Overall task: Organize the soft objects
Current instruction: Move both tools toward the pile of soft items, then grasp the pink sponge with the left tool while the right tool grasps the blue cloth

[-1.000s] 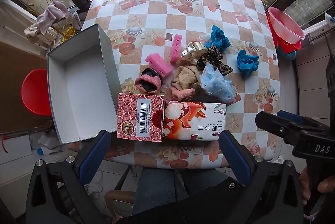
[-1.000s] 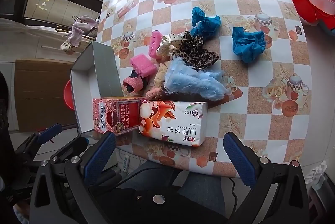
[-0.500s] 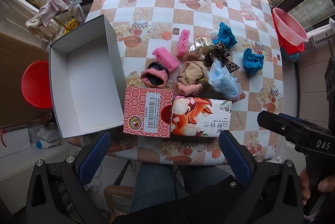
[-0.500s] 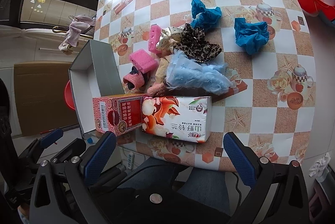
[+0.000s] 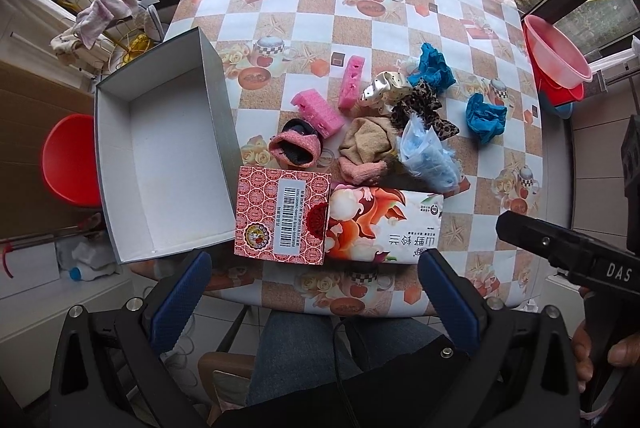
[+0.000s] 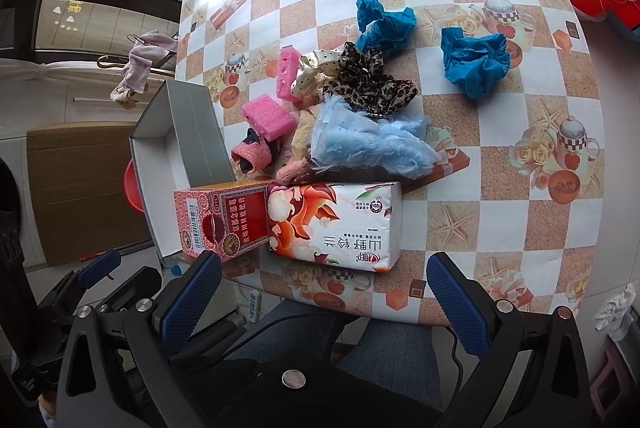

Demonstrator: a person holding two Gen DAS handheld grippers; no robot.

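Observation:
A pile of soft things lies mid-table: two pink sponges [image 5: 317, 110], a pink-rimmed dark sock [image 5: 295, 147], a beige cloth [image 5: 367, 144], a light blue fluffy piece [image 5: 428, 156], a leopard scrunchie [image 5: 424, 106], a cream dotted scrunchie [image 5: 382, 88] and two blue crumpled pieces [image 5: 485, 114]. An open empty white box [image 5: 160, 164] sits at the table's left edge. A tissue pack [image 5: 386, 224] and a red carton [image 5: 282, 214] lie at the near edge. My left gripper [image 5: 312, 302] and right gripper [image 6: 320, 298] are both open and empty, held above and short of the near edge.
The checkered tablecloth [image 5: 360, 16] covers the table. Red basins [image 5: 556, 68] stand off the right side, a red stool [image 5: 68, 164] and a rack with cloths [image 5: 100, 20] off the left. The person's legs [image 5: 340, 356] are below the near edge.
Both grippers have drawn back and up a little, so the table looks smaller and sits higher in the views. Nothing on the table has moved.

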